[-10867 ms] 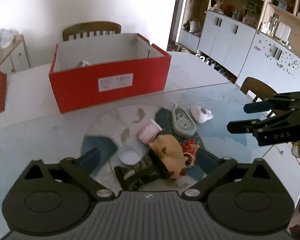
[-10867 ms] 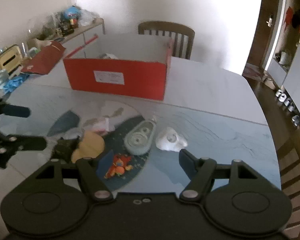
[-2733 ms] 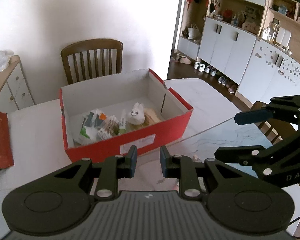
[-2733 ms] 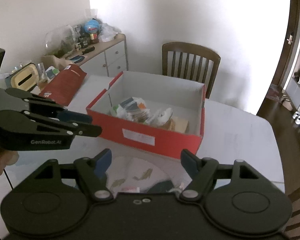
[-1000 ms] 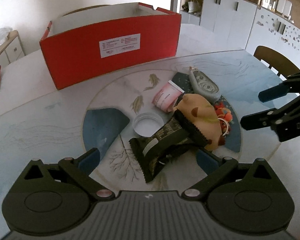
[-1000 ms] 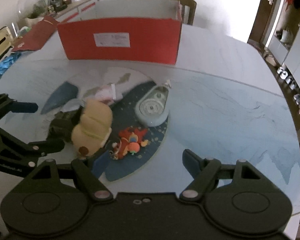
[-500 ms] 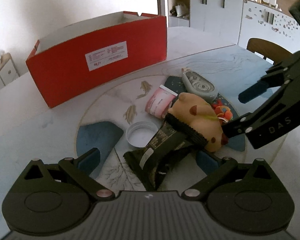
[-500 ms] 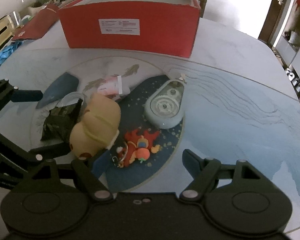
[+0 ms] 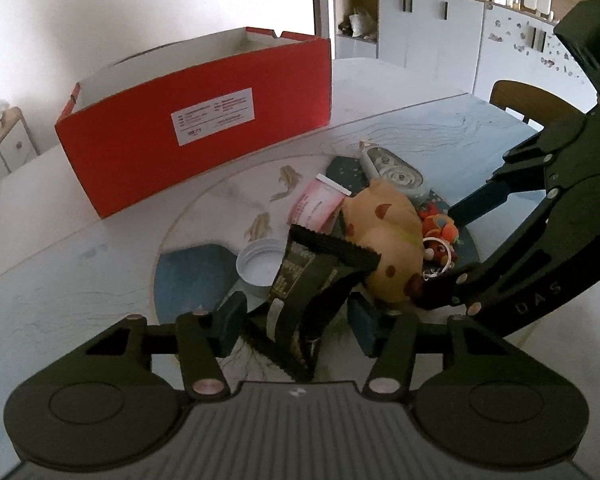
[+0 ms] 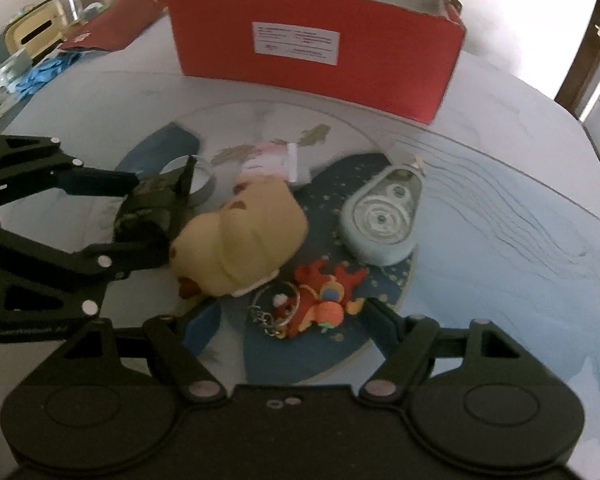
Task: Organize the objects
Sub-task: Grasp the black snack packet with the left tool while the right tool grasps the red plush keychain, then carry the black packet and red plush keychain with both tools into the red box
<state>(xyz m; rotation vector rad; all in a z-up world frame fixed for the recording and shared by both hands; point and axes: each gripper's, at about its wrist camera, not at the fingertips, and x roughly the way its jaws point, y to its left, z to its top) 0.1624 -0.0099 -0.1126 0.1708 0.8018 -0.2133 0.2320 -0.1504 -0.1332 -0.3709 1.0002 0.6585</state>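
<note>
Open room: the table (image 10: 520, 184) lies bare toward its right edge, past the blue-grey correction tape dispenser (image 10: 380, 220); a bare strip also runs between the clutter and the red cardboard box (image 9: 204, 128), which stands toward the far edge.
Left tongs (image 9: 296, 320): closing around the dark snack packet (image 9: 308, 284); the packet stands between the pads, and contact cannot be told.
Right tongs (image 10: 280, 326): released, spread wide over the red-orange plush keychain (image 10: 320, 304), not pressing it.
Left view only: the white jar lid (image 9: 258, 266) seen whole, beside the packet; a chair back (image 9: 528, 100) at the table's right edge.
Right view only: red box lid (image 10: 112, 20) and blue gloves (image 10: 44, 72) near the far left corner.
In the way: the tan plush toy (image 10: 240, 240) lies against the packet, with the pink yoghurt cup (image 9: 318, 208) just behind it.
</note>
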